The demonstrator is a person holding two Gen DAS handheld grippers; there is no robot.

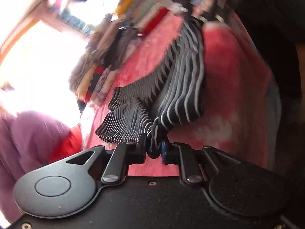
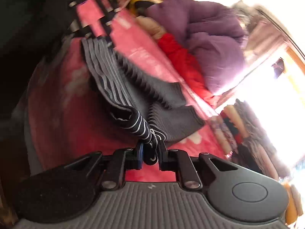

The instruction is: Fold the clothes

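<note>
My left gripper (image 1: 154, 148) and right gripper (image 2: 150, 152) each clamp a bunched end of the striped shirt (image 1: 183, 80), holding it stretched above the pink blanket (image 1: 234, 87) so it hangs ready for folding.

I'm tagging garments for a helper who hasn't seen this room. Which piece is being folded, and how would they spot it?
Find the pink blanket covering the bed. On it lies the striped garment, dark with thin white stripes, one end pinched in each hand-held gripper. The purple quilt and red cloth nearby are plain.
</note>
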